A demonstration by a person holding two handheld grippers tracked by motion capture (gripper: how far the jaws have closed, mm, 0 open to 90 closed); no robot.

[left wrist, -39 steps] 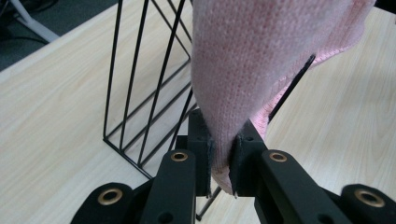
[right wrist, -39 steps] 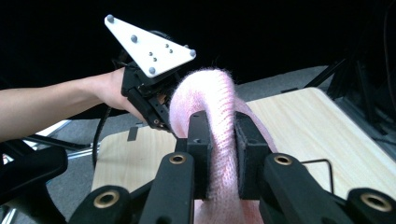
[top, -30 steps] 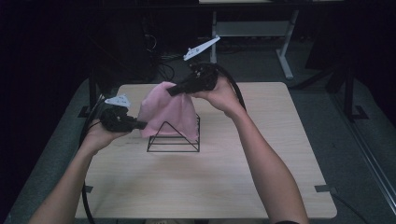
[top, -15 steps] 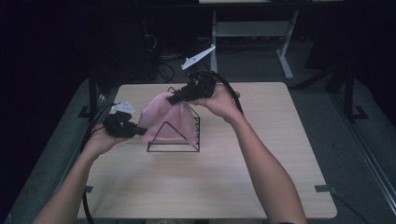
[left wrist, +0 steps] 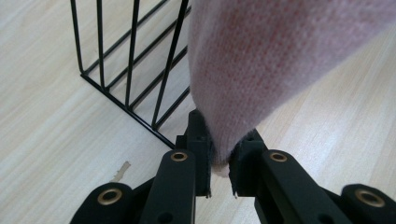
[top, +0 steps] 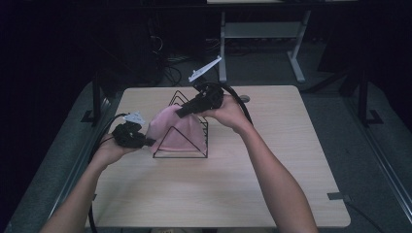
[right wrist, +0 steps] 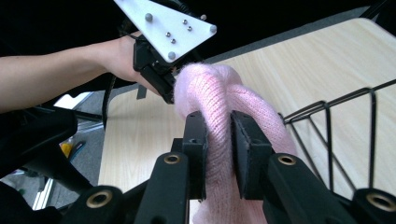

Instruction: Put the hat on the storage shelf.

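Note:
A pink knitted cloth (top: pixel 172 128) is draped over a black wire rack (top: pixel 194 150) shaped like a triangle, standing on the wooden table (top: pixel 218 189). My left gripper (top: pixel 145 141) is shut on the cloth's lower left edge (left wrist: pixel 224 135), low beside the rack's base wires (left wrist: pixel 126 74). My right gripper (top: pixel 180 113) is shut on a bunched fold of the cloth (right wrist: pixel 217 121) at the top, above the rack's ridge. In the right gripper view the left gripper's grey plate (right wrist: pixel 166 25) and the person's hand show beyond the cloth.
The rack stands at the table's back left-centre. A small round grey thing (top: pixel 244 98) lies on the table behind the right hand. Bare wood stretches in front and to the right. Dark floor, cables and a desk frame (top: pixel 262 34) lie beyond the far edge.
Both grippers have sunk with the cloth, lowering it onto the wire rack. More of the rack's rear wires show above the cloth now.

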